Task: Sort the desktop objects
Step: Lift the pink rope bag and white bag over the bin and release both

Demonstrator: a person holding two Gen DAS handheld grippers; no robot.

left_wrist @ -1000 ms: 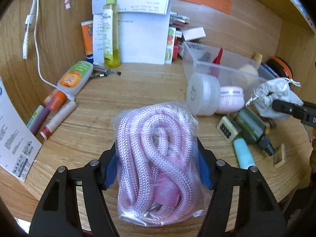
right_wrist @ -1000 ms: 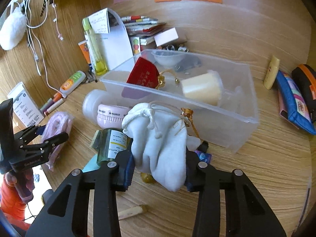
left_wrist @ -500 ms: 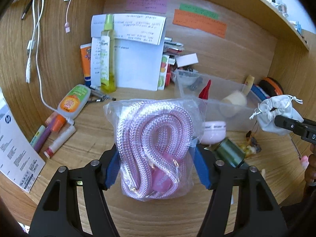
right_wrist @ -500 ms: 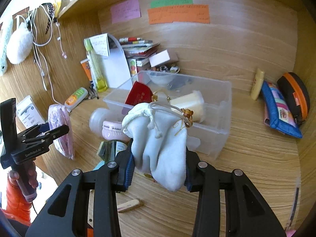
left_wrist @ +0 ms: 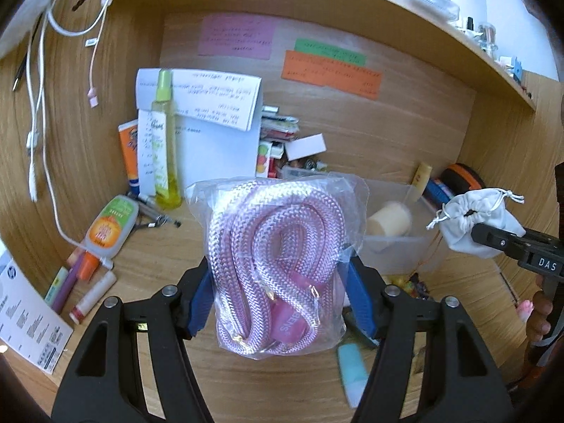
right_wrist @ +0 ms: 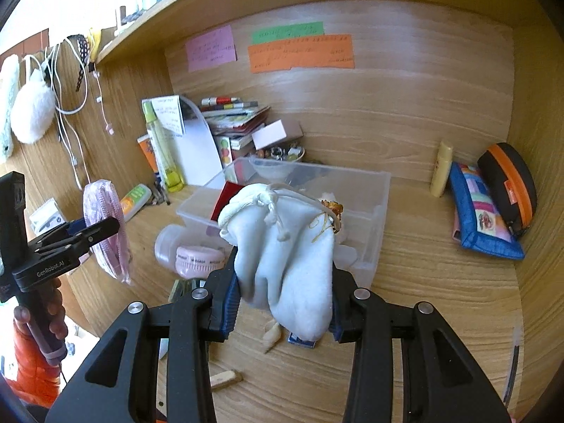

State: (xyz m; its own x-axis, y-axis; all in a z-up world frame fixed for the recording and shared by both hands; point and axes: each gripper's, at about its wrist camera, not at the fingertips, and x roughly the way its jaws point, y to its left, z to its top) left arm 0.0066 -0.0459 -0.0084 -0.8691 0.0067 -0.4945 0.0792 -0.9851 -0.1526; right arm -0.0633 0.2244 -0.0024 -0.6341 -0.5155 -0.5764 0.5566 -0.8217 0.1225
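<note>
My left gripper is shut on a clear bag of coiled pink rope, held up above the wooden desk. From the right wrist view the same pink rope bag hangs at the left in the left gripper. My right gripper is shut on a white drawstring pouch, lifted in front of the clear plastic bin. The left wrist view shows that pouch at the right edge. The bin holds a cream cylinder and a red item.
On the desk lie a pink round case, a white jar, an orange-green bottle, marker pens, a teal tube. A yellow spray bottle and papers stand at the back. Pencil cases sit right.
Both grippers have risen with their loads. The rope bag and the pouch came up off the desk, and the views now take in the back wall notes and the shelf above.
</note>
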